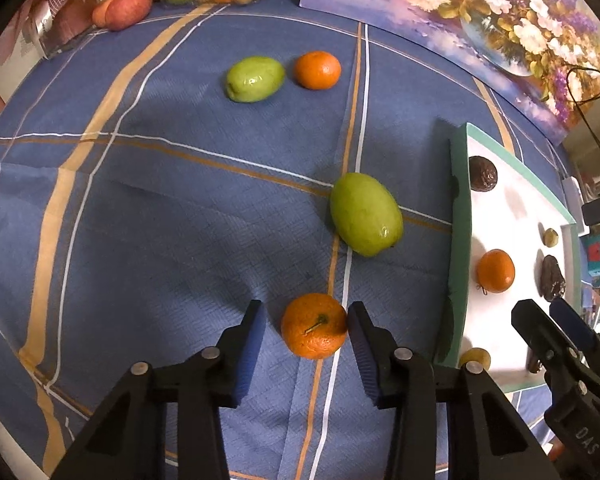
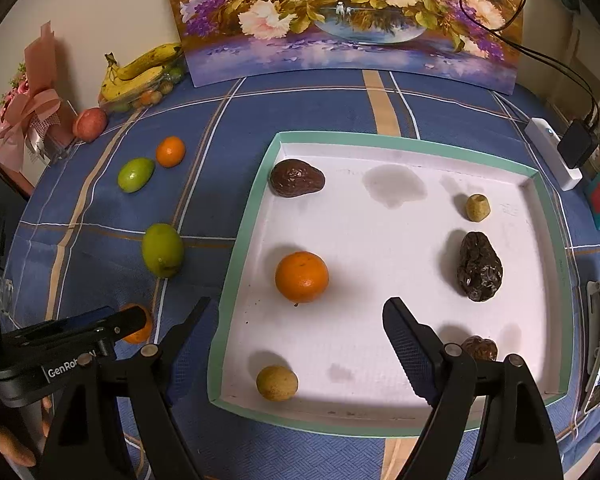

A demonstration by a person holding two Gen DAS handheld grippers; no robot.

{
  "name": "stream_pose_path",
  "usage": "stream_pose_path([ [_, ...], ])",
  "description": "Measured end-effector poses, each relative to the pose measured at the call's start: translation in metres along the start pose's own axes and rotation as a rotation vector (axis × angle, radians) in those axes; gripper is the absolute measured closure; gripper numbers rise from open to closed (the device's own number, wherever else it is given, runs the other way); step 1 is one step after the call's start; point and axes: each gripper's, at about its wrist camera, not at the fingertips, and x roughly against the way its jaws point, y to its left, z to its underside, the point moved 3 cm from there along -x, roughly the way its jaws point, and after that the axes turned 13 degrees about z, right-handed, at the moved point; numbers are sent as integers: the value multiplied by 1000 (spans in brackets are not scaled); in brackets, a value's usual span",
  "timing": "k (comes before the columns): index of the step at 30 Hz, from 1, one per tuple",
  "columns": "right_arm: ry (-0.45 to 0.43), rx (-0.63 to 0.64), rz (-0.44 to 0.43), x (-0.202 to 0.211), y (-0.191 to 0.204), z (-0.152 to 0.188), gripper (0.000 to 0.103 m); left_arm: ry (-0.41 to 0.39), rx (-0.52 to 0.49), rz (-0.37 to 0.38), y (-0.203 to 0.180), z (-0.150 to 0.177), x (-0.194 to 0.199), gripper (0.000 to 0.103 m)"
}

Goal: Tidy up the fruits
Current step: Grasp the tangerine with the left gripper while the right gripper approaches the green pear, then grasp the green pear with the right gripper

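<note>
A stemmed tangerine [image 1: 314, 326] lies on the blue cloth left of the green-rimmed tray [image 2: 242, 216]; two green mangoes [image 1: 365, 213] [image 1: 255, 79] and another tangerine [image 1: 317, 69] lie farther left. Inside the tray sits one tangerine [image 2: 301, 276].

Between the left gripper's [image 1: 306, 330] matt black plastic arms and ribbed blue pads [image 1: 253, 350] sits a tangerine [image 1: 314, 326] with dull, pitted peel. Under it the blue tablecloth [image 1: 160, 216] is woven cloth with a fine herringbone texture. Ahead, a green fruit [image 1: 365, 214] looks smooth and glossy. Below the right gripper [image 2: 296, 330], the tray [image 2: 380, 240] floor is matt white, stained, holding a wrinkled dark fruit [image 2: 479, 267].
</note>
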Motion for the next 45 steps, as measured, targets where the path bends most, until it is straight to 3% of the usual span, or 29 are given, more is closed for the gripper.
stream_pose_path([
  [5, 0, 1, 0, 0, 0, 0, 18, 15, -6, 31, -3, 0, -8, 66],
  [12, 2, -3, 0, 0, 0, 0, 18, 10, -3, 35, -4, -1, -7, 67],
  [26, -34, 8, -39, 0, 10, -9, 18, -192, 86, 19, 22, -25, 44, 68],
  [35, -117, 112, -124, 3, 47, -28, 18, -274, 145, 12, 46, -43, 66, 68],
  [41, -102, 179, -154, -7, 79, -34, 20, -270, 179, 16, 56, -53, 58, 68],
  [45, -84, 228, -158, -20, 99, -38, 29, -264, 202, 18, 64, -61, 53, 68],
])
